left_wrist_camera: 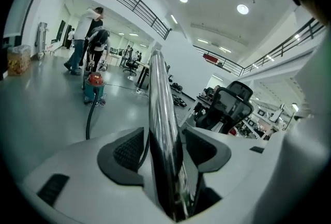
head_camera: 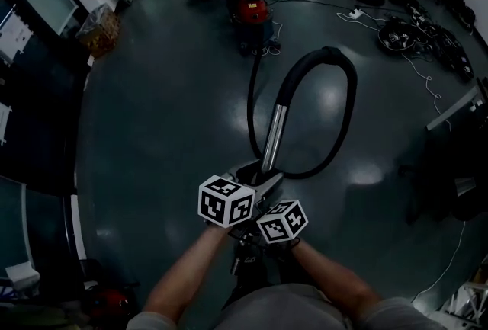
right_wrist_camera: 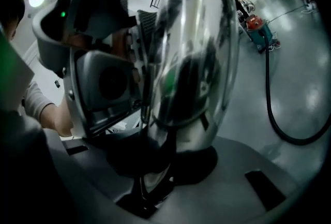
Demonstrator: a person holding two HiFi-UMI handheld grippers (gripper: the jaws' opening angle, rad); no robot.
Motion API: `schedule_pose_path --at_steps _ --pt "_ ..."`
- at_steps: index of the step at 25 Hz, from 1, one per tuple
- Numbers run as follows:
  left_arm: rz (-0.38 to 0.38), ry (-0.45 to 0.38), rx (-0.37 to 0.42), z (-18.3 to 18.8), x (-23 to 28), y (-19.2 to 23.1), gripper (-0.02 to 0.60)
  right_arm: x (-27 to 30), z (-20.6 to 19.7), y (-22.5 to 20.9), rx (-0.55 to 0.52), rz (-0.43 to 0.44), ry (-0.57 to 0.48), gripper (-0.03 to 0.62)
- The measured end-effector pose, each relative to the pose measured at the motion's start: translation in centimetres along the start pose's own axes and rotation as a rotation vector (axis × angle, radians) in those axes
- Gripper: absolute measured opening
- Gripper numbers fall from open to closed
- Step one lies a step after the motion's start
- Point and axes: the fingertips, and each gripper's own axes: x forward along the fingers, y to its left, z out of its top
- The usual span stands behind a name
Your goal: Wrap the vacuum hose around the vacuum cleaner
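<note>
The chrome wand (head_camera: 274,134) is lying well apart from the red vacuum cleaner (head_camera: 252,12), its long axis pointing roughly toward it, with the black vacuum hose (head_camera: 347,115) looping round and trailing back to the cleaner. The right claw (right_wrist_camera: 165,166) is clamping the wand's near end narrowly. The left claw (left_wrist_camera: 164,148), nearer the cleaner, is standing wider, its pads flanking the wand without pressing.

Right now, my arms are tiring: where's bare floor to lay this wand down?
Bare floor lies left of the hose, toward the bin, and inside the hose loop beside the metal wand. Crowded: cables upper right, vacuum cleaner ahead.
</note>
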Motion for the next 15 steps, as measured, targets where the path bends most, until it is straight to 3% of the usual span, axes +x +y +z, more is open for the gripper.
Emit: schedule_pose_path --at_steps 2,7,10,15 --pt "0.012 0.016 0.023 0.2 -0.5 -0.1 0.273 -0.5 0.8 -0.7 0.041 -0.003 -0.036 0.109" --pt "0.065 0.028 0.019 -1.1 -3.3 -0.4 0.278 -1.4 3.2 -3.2 0.085 -0.056 -0.109 0.109" --pt "0.126 0.017 -0.005 -1.8 -5.8 0.4 0.278 -1.8 4.1 -5.0 0.070 -0.106 -0.104 0.109" --pt "0.193 0.081 0.007 -4.4 -9.8 1.3 0.278 -1.9 3.8 -7.6 0.068 -0.156 -0.032 0.109"
